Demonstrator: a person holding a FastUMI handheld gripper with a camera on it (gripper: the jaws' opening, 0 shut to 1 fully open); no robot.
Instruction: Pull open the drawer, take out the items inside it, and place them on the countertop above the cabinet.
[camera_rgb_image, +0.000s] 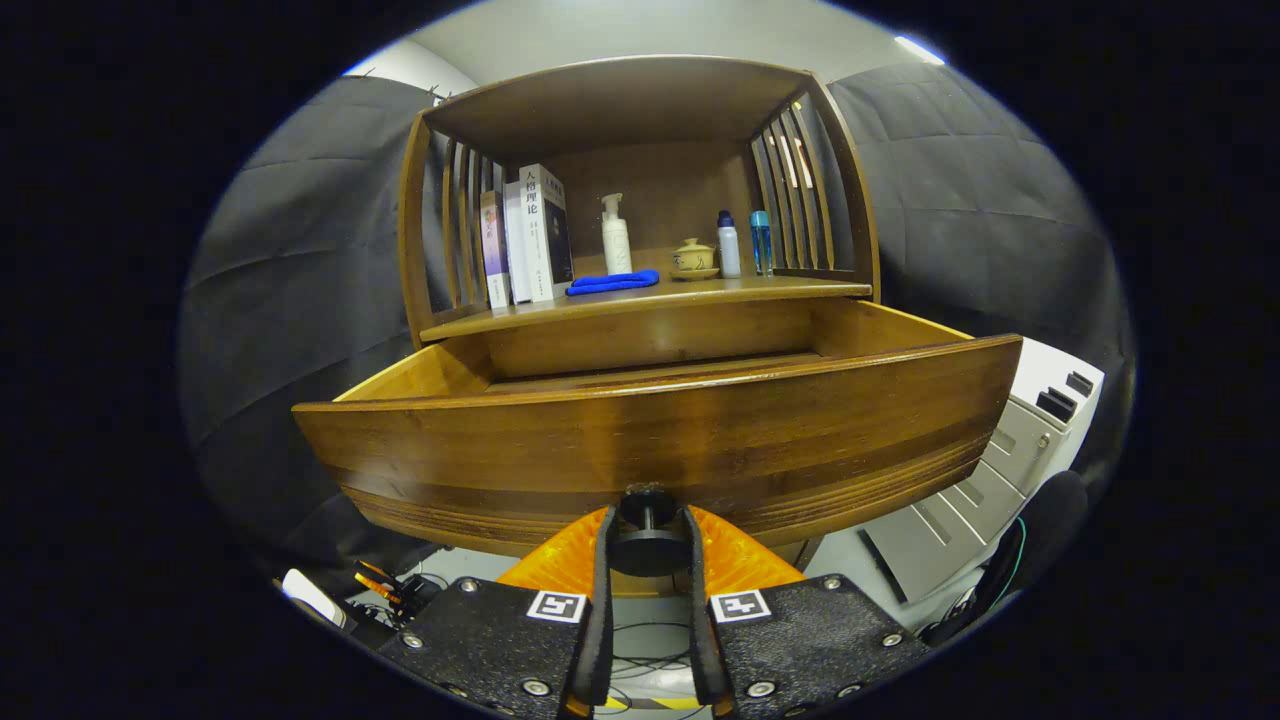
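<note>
Now we have the gripper (648, 545) clamped on the knob (648, 548), both fingers pressing its sides. Drawer (660, 430) stands pulled out toward us, its front lying crosswise just ahead; the countertop (700, 292) lies beyond and above. Contents hidden behind the front.

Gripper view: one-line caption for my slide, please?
Gripper shut on the knob of the drawer, pulled open below the countertop.

white book spine (541, 232), Chinese characters 人格理论
</note>
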